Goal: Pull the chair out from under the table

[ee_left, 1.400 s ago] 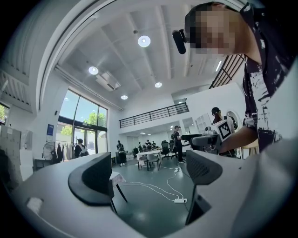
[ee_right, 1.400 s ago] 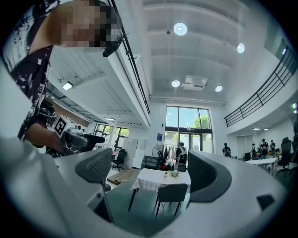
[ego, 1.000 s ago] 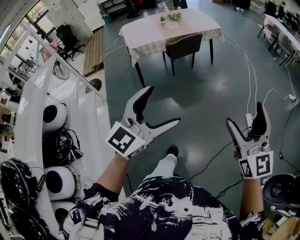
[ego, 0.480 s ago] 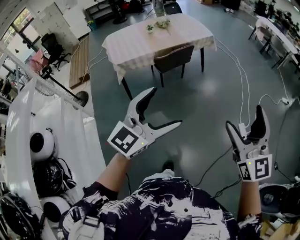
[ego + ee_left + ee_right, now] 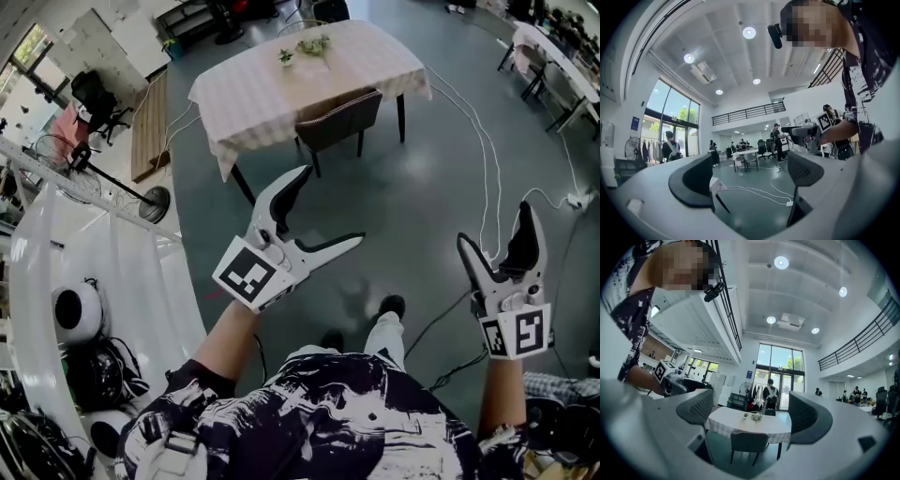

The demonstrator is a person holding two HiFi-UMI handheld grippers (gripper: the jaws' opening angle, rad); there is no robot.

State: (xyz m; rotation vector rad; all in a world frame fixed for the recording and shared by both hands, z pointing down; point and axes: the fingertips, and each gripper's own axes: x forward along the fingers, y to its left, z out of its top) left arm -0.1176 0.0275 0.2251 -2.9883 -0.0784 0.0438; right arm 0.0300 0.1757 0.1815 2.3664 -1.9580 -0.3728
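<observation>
A table (image 5: pixel 281 89) with a pale checked cloth and a small plant stands at the top of the head view. A dark brown chair (image 5: pixel 339 120) is tucked under its near side. Both grippers are held in the air well short of it, above grey floor. My left gripper (image 5: pixel 330 208) is wide open and empty. My right gripper (image 5: pixel 495 225) is open too, with nothing between its jaws. In the right gripper view the chair (image 5: pixel 749 442) and table (image 5: pixel 754 423) show framed between the jaws, some way off. The left gripper view looks sideways across the hall.
White cables (image 5: pixel 487 159) run over the floor right of the table. A fan on a stand (image 5: pixel 155 202) and a white partition (image 5: pixel 112 272) lie to the left. Another table (image 5: pixel 553 52) stands at the far right. My shoe (image 5: pixel 392 305) shows below.
The table and chair have come closer and shifted left in the head view as the person steps forward. Both grippers stay open, held much as before.
</observation>
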